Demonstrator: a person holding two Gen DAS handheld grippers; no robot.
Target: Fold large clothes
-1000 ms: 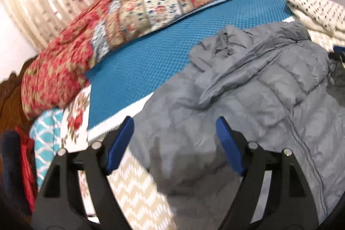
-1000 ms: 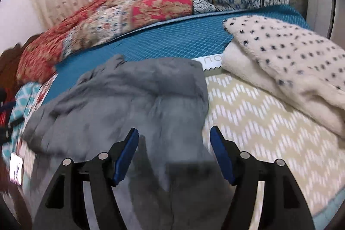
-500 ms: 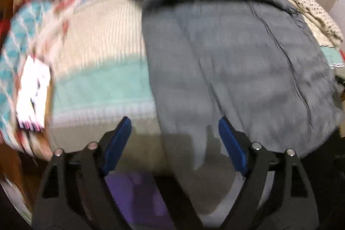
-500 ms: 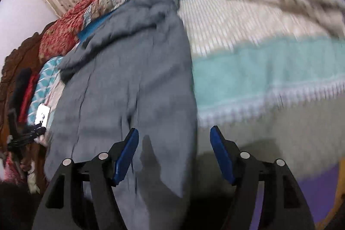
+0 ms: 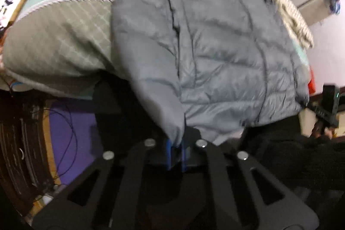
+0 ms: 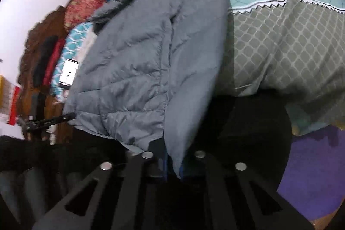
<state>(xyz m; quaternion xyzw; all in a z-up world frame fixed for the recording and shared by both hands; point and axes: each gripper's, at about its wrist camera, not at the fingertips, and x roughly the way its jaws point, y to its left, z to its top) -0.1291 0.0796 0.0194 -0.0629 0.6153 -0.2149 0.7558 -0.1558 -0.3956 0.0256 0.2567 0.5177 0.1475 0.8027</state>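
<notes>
Left gripper (image 5: 175, 153): pinching the grey puffer jacket (image 5: 204, 40) hem, lower centre.
Right gripper (image 6: 173, 167): clamping the jacket's hem likewise.
Surface: patterned bedspread (image 6: 280, 40) lying at right.

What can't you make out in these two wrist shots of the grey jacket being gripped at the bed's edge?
- Left wrist view: the left gripper shows only slivers of blue; the grey jacket covers its pads, so the depth of its bite is hidden.
- Right wrist view: the right gripper is likewise buried in fabric.
- Both views: the jacket's collar end is cut off at the top edge.
- Left wrist view: motion blur smears the bedspread pattern.
</notes>
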